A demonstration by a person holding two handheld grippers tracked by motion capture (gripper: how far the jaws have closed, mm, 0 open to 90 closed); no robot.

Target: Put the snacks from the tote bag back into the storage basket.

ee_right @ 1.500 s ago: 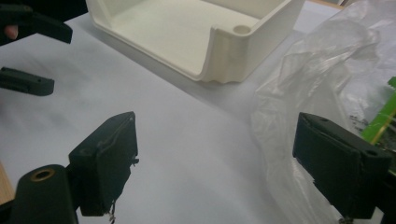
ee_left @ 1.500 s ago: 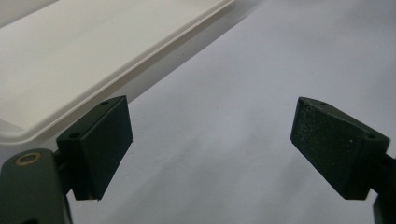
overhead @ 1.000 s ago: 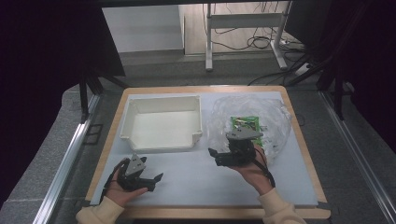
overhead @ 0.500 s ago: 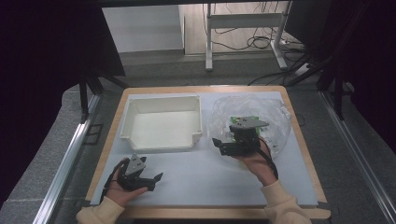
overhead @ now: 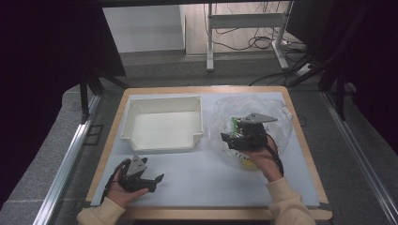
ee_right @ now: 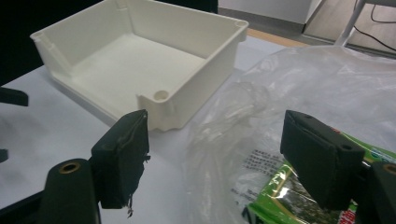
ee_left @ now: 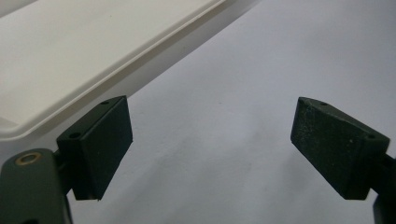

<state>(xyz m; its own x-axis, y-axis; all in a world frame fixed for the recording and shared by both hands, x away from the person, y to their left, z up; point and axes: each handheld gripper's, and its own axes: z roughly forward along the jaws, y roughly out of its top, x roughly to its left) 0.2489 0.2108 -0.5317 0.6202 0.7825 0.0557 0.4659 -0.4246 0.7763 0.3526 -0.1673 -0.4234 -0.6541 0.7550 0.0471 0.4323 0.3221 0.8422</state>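
Observation:
A crumpled clear plastic bag [overhead: 277, 117] lies on the right of the table, with a green printed packet [overhead: 236, 124] inside it. My right gripper [overhead: 226, 138] hovers over the bag's left part, jaws open and empty, pointing left. In the right gripper view the right gripper [ee_right: 215, 123] frames the plastic bag [ee_right: 308, 88], and the green packet [ee_right: 285, 198] lies low between the fingers. My left gripper [overhead: 158, 181] rests open near the front left. In the left gripper view the left gripper [ee_left: 212, 112] has just white table between its jaws.
An empty white bin [overhead: 162, 124] stands at the middle left; the same bin [ee_right: 140, 56] is ahead-left in the right gripper view, and its rim [ee_left: 107, 70] crosses the left gripper view. Something yellow [overhead: 245, 162] lies in the bag near the hand. A wooden edge [overhead: 300, 136] borders the white table.
My right gripper has moved away from the person and slightly right, farther over the plastic bag. The left gripper has stayed still.

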